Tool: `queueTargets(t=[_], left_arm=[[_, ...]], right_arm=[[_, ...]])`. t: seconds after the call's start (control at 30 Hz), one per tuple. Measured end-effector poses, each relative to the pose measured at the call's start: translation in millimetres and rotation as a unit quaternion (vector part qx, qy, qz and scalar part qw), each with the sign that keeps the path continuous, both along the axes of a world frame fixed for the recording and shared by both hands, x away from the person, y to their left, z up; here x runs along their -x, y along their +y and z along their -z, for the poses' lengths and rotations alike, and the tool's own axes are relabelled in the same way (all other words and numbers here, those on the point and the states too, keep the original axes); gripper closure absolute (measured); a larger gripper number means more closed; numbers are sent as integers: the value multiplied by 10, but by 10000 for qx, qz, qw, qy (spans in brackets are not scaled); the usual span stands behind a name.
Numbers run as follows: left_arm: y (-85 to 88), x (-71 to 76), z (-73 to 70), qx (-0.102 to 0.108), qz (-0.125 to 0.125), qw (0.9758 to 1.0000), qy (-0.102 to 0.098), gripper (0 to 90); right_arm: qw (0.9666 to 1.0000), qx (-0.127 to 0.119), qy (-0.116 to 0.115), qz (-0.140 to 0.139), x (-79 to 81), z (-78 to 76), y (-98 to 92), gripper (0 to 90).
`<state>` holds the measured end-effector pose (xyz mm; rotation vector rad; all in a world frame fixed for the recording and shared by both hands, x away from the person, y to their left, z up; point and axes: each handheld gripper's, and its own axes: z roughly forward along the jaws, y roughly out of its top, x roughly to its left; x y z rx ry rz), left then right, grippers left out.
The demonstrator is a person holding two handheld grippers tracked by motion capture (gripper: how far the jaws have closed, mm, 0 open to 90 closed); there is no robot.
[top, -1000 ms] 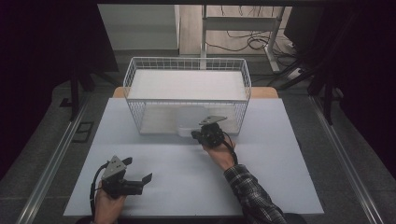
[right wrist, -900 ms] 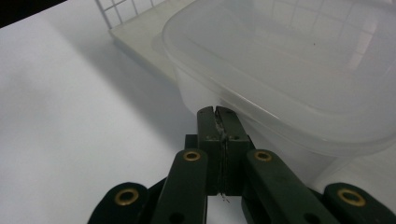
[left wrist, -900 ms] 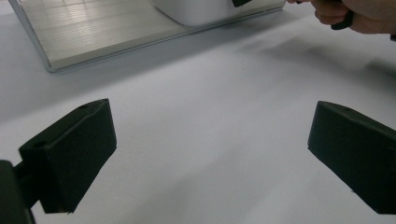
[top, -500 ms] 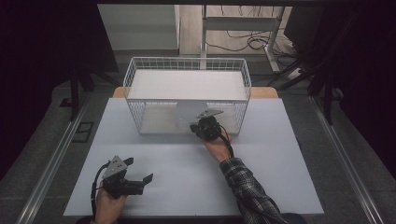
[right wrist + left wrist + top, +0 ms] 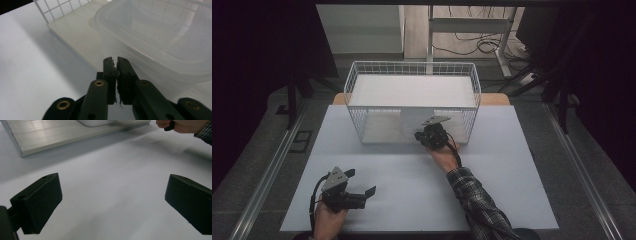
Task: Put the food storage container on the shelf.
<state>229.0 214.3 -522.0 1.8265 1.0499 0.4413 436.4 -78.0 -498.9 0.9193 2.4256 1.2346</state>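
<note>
View from above of a white table [image 5: 507, 170], with a white wire basket [image 5: 412, 67] at its far middle. Inside the basket, at the front, a pale see-through container [image 5: 414, 122], upright on the basket's flat floor.

Right gripper [image 5: 422, 134] just in front of the basket, level with the container and very close to it; cannot tell from above whether touching. Held by a hand [image 5: 443, 155] at the end of a plaid sleeve [image 5: 477, 205] reaching up from the bottom edge.

Left gripper [image 5: 361, 182] near the front left corner of the table, well apart from the basket and from the other gripper. Pointed to the right across the bare table, gripped in the other hand at the bottom edge.

View along the right gripper [image 5: 115, 60]: two black jaws almost together, with a thin slit between them, having just been opening a little. Nothing clamped between them. Right beyond the tips, the rounded corner and rim of the container [image 5: 162, 45], on a pale floor panel. Squares of the basket [image 5: 55, 10] at top left, and more squares visible through the container's clear wall.

View along the left gripper [image 5: 112, 202]: released, jaws spread wide at either edge, with nothing but white table between them. Farther off, the corner of the basket's floor panel, with the container's base on it. At top right, the person's right hand [image 5: 180, 123].
</note>
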Motion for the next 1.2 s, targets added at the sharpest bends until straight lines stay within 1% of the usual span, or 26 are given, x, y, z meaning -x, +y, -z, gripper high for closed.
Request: queueTargets(t=[0.13, 0.23, 0.43, 0.57, 0.7, 0.8, 0.9, 1.0, 1.07, 1.13, 1.2], left_arm=[[-1, -6, 7, 44, 35, 10000, 32, 8], [-1, -7, 9, 38, 34, 10000, 38, 8], [3, -9, 13, 47, 34, 10000, 60, 7], [2, -11, 16, 48, 45, 10000, 72, 7], [-3, -11, 18, 44, 53, 9999, 82, 7], [-5, -12, 20, 32, 65, 9999, 95, 7], [-13, -15, 23, 17, 89, 9999, 109, 7], [-16, -14, 23, 12, 113, 9999, 106, 7], [-14, -11, 20, 44, 131, 9999, 87, 10], [-10, -12, 20, 85, 164, 9998, 92, 11], [-10, -11, 21, 96, 185, 9997, 90, 11]], right_arm=[[10000, -6, 33, -75, 55, -17, -13, 758], [9999, -18, 50, -139, 100, -37, -20, 702], [9998, -63, 5, -198, 216, -111, -53, 593], [9996, -46, 44, -265, 291, -144, -92, 497], [9994, -23, 92, -320, 371, -164, -148, 407], [9994, 12, 84, -346, 442, -167, -206, 346], [9994, -11, 73, -348, 495, -154, -269, 284], [9994, 62, 35, -341, 543, -143, -342, 224], [9994, 61, 19, -333, 573, -151, -388, 203], [9994, -1, -7, -337, 619, -165, -440, 169], [9994, 8, -9, -356, 672, -175, -478, 133]])
